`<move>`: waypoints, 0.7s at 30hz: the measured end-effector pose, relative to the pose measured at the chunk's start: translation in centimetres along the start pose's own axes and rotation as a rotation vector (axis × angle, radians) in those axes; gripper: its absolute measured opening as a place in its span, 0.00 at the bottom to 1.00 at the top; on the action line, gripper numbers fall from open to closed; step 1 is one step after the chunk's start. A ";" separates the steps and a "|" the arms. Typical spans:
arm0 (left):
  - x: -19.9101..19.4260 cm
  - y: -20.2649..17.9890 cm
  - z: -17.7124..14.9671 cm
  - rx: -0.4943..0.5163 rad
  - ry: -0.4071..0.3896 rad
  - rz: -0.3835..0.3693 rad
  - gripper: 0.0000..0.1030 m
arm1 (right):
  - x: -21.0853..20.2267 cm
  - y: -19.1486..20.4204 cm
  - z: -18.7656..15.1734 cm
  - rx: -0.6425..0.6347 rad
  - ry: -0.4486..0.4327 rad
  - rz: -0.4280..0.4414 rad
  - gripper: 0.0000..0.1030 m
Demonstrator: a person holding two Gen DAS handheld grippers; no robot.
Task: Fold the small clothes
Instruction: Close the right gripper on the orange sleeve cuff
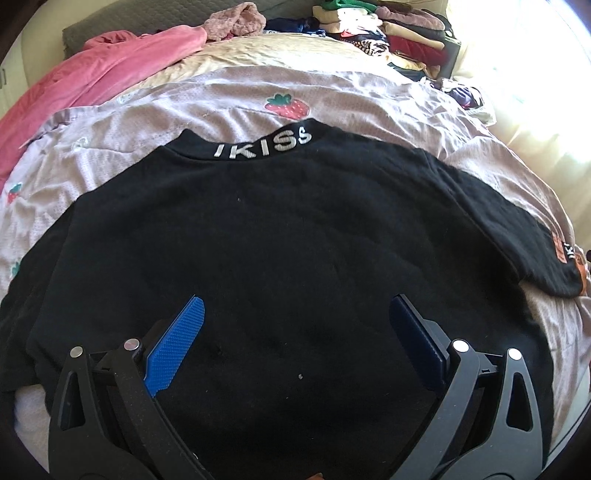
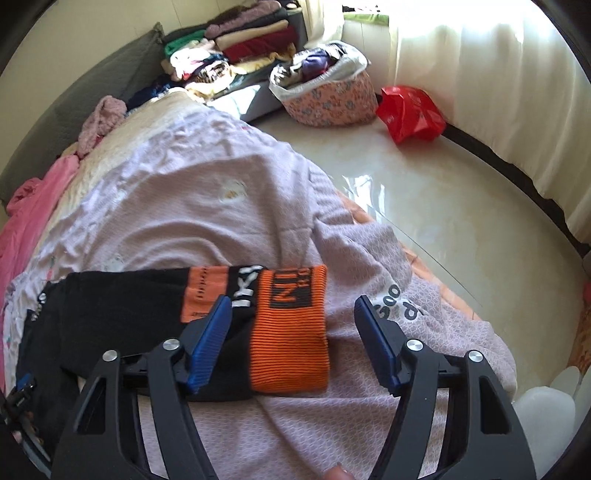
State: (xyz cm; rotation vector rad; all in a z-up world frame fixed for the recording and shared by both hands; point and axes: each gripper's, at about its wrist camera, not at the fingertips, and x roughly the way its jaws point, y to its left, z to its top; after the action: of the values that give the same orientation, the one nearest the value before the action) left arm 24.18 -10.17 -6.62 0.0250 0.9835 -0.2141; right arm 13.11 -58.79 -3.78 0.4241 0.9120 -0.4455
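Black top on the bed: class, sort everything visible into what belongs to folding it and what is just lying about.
Belongs:
black top
its orange cuff
left gripper
right gripper

Lying about:
pink garment
folded clothes stack
floral basket
red bag

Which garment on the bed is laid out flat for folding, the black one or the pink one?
The black shirt, with IKISS lettering on its collar, lies spread flat under the open left gripper. The pink garment lies bunched along the bed's far edge.
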 end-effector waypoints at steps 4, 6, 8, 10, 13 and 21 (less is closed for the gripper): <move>0.4 0.5 -0.6 0.003 0.003 -0.018 0.91 | 1.6 0.2 0.1 -0.010 0.019 -0.005 0.52; 0.3 0.7 -0.7 0.001 -0.003 -0.028 0.91 | 2.6 0.2 0.0 0.006 0.051 0.009 0.34; 0.3 0.7 -0.9 0.010 -0.012 -0.031 0.91 | 3.0 0.5 -0.2 0.016 0.058 0.017 0.24; 0.2 0.6 -1.0 0.018 -0.016 -0.035 0.91 | 2.5 1.0 -0.3 0.011 0.039 0.037 0.07; 0.0 0.4 -0.9 0.024 -0.019 -0.054 0.91 | 1.1 2.2 -0.3 -0.028 0.004 0.073 0.07; -1.8 0.4 -0.7 0.035 -0.050 -0.096 0.91 | -4.3 8.6 0.2 -0.165 -0.102 0.168 0.07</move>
State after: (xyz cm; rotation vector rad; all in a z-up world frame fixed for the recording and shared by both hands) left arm 22.73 -9.40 -5.52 0.0047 0.9315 -0.3188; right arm 15.56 -50.95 1.21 0.3209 0.8004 -0.2334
